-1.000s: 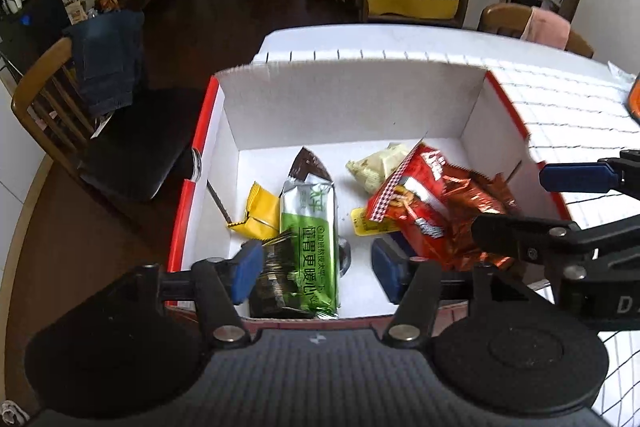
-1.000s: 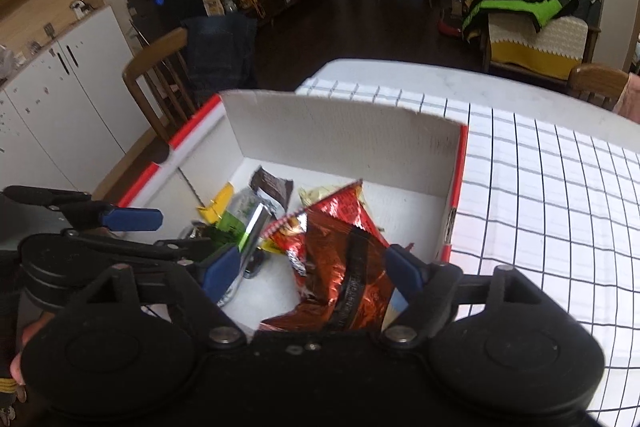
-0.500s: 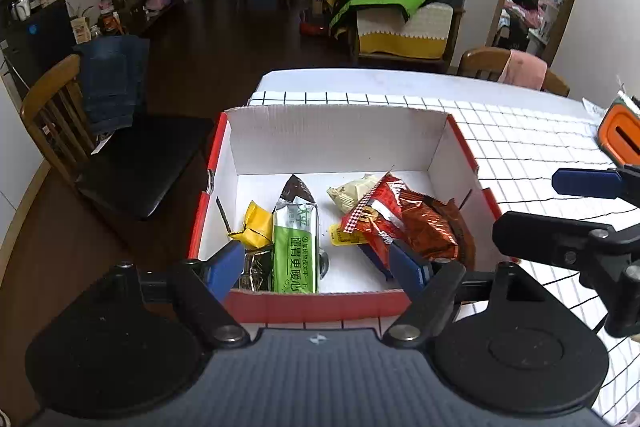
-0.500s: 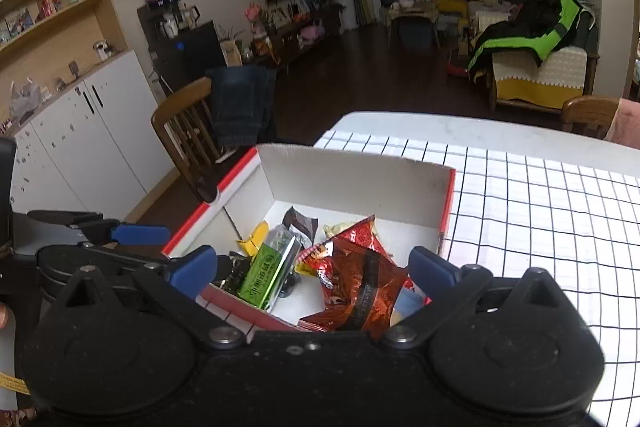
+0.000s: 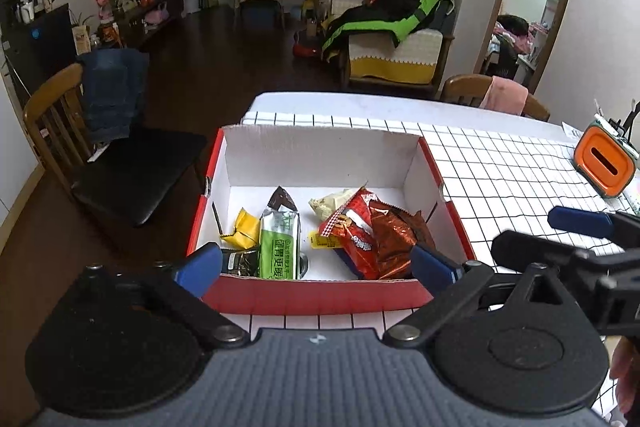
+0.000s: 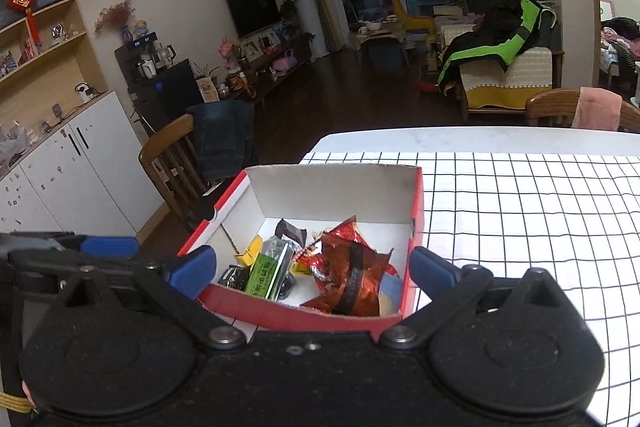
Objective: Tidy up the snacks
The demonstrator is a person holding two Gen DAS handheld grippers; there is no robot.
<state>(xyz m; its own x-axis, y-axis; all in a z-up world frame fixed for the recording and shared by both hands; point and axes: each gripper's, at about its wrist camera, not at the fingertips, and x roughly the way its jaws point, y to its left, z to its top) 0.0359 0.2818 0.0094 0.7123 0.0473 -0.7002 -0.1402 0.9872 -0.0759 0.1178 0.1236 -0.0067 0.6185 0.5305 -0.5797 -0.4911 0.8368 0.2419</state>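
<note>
A red-and-white cardboard box (image 5: 320, 293) sits on the checked tablecloth and holds several snacks: a green packet (image 5: 279, 245), a yellow packet (image 5: 244, 229), a red chip bag (image 5: 360, 239) and a pale packet (image 5: 330, 201). The box also shows in the right wrist view (image 6: 416, 203), with the red chip bag (image 6: 346, 277) and green packet (image 6: 266, 273) inside. My left gripper (image 5: 316, 267) is open and empty, above the box's near wall. My right gripper (image 6: 314, 269) is open and empty, also back from the box; it shows at the right of the left wrist view (image 5: 580, 223).
An orange holder (image 5: 604, 161) stands on the table at far right. A wooden chair with jeans (image 5: 108, 143) is left of the table; another chair (image 6: 580, 109) with a pink cloth is at the far side. The table edge runs just left of the box.
Both grippers have pulled up and back out of the box, and their jaws have opened wider. The snacks lie in the box, released.
</note>
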